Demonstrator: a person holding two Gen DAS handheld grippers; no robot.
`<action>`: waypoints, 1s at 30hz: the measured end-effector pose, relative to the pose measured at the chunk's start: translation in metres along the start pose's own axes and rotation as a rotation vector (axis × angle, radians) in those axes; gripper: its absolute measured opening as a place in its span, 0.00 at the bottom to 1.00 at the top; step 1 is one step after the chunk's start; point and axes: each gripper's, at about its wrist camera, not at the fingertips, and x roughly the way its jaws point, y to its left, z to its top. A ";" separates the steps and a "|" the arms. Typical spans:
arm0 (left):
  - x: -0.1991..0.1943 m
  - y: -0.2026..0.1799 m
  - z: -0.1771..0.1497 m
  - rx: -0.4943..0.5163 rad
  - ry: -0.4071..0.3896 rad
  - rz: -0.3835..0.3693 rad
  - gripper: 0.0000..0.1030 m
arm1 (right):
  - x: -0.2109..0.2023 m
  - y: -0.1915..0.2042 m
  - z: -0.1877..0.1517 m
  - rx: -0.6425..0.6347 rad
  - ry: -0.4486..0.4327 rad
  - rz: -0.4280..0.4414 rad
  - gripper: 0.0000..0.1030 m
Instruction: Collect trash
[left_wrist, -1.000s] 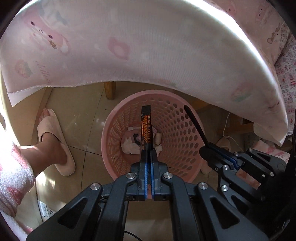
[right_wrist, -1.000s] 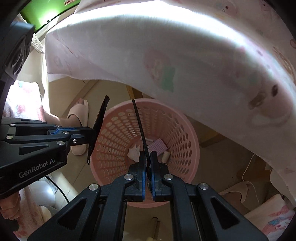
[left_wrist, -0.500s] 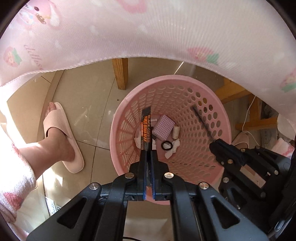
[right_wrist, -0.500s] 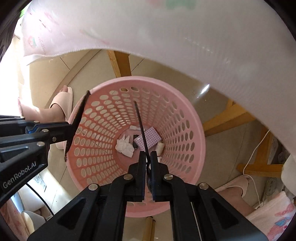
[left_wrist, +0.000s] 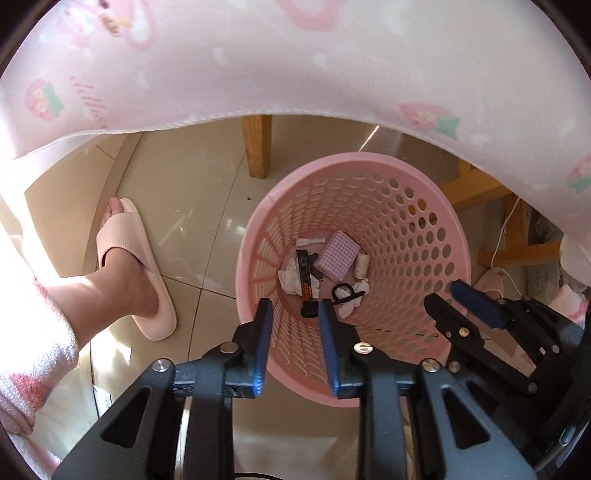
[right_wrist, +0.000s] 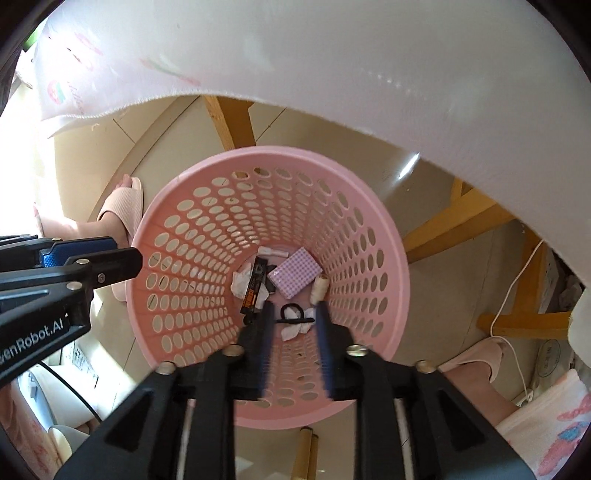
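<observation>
Pink perforated basket (left_wrist: 436, 206) stands on the floor under both tools. The left tool (left_wrist: 295, 306) and right tool (right_wrist: 295, 308) are spreading, nothing between them; the coffee sachet (left_wrist: 305, 275) and black strip (right_wrist: 295, 320) lie at the bottom. Light scraps might slip through the holes.

Both grippers point steeply downward with jaws opening and nothing between the blue pads, the left gripper (left_wrist: 295, 308) at about nine o'clock of the right gripper (right_wrist: 294, 308), a slippered foot (left_wrist: 129, 273) further left.
</observation>
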 end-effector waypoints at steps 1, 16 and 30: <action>-0.002 0.001 0.000 -0.004 -0.008 0.008 0.28 | -0.002 0.000 0.000 0.001 -0.010 -0.001 0.40; -0.060 -0.006 -0.008 0.082 -0.221 0.107 0.46 | -0.044 -0.005 0.002 0.054 -0.104 0.031 0.55; -0.097 0.001 -0.009 0.074 -0.354 0.103 0.62 | -0.086 -0.020 0.002 0.134 -0.192 0.100 0.59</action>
